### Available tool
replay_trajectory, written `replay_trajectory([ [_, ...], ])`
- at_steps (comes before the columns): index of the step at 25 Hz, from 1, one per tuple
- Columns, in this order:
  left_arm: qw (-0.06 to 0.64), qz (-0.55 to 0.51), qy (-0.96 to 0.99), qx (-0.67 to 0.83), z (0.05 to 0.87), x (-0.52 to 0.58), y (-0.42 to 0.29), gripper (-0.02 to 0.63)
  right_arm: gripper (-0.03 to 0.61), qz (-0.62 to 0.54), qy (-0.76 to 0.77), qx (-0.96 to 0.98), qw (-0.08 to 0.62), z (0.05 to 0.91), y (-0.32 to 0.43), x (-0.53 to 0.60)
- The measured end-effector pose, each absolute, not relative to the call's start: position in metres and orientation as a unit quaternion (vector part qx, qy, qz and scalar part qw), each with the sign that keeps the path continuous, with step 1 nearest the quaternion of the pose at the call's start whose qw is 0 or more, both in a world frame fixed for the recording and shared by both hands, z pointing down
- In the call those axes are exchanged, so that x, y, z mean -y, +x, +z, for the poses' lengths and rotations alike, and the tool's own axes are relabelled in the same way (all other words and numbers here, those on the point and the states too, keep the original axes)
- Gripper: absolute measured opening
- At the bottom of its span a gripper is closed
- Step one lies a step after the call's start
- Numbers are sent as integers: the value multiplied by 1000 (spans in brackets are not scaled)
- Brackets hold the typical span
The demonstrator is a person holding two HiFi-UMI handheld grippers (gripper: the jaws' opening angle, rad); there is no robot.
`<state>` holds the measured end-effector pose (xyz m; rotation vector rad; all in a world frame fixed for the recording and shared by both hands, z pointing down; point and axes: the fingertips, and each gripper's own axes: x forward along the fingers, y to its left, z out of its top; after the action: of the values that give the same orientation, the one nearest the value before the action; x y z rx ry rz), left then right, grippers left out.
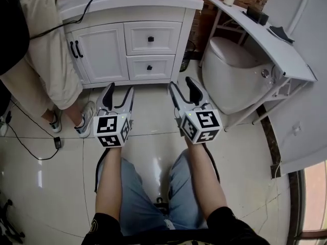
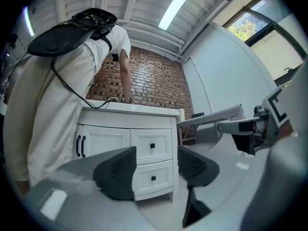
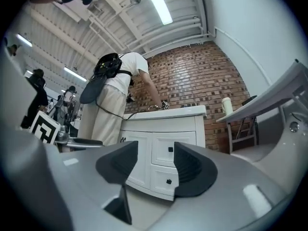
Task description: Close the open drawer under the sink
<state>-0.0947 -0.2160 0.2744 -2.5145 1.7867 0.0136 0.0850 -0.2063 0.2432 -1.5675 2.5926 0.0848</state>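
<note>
left tongs (image 1: 119,91) apart, empty; right tongs (image 1: 182,84) apart, empty; both held level over the glossy tiled floor (image 1: 148,116), well apart from the white panelled sink cabinet (image 1: 102,50); upper white drawer with black square knob (image 1: 152,38) and lower white drawer with black square knob (image 1: 149,67) both look flush, so closing seems done; stack lies straight ahead, between the two tongs' lines, fronts running left-right; neither hand clearly nearer.

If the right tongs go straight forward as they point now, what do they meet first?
Probably the white sink cabinet, near its two closed drawers with black square knobs; nothing stands between, though depth is unclear.
</note>
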Motion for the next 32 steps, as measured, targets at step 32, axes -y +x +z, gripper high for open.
replay_trajectory([
  [32,35,-15,-814,-579,274,210,-89,267,394,7,-535,-845,9,283,98,224],
])
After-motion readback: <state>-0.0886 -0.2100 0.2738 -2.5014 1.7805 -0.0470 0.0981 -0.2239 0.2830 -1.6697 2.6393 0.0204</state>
